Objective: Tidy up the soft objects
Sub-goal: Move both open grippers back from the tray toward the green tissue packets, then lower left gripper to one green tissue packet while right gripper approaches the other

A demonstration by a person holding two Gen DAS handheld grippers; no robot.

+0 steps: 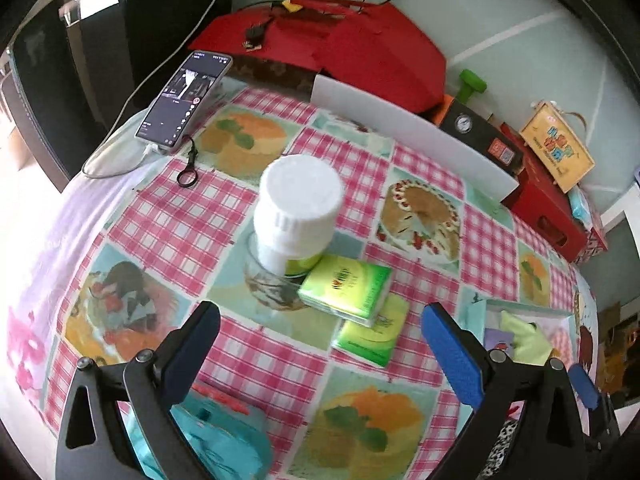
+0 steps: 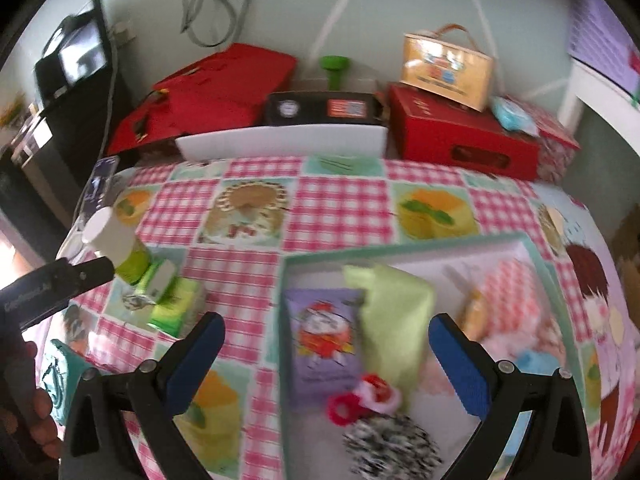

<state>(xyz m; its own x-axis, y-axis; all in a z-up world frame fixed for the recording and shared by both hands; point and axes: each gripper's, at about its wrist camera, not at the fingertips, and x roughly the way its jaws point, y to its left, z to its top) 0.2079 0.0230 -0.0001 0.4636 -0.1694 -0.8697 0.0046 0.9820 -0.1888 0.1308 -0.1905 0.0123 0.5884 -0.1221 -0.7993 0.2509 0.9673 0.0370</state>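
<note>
Presently both grippers stand released with nothing between their fingers; the left gripper (image 1: 320, 340) faces two green tissue packs (image 1: 348, 290) lying on the checked tablecloth (image 1: 168, 220), the upper pack overlapping the lower and leaning against a white-capped bottle (image 1: 296, 216). The packs lie just ahead, slightly right of the gripper's centre line, long axes running diagonally across the opening; the left arm is judged the nearer. The right gripper (image 2: 326, 354) hovers over the shallow tray (image 2: 400, 246), which holds a green cloth (image 2: 396, 320), a purple packet (image 2: 324, 340) and scrunchies (image 2: 360, 400).
</note>
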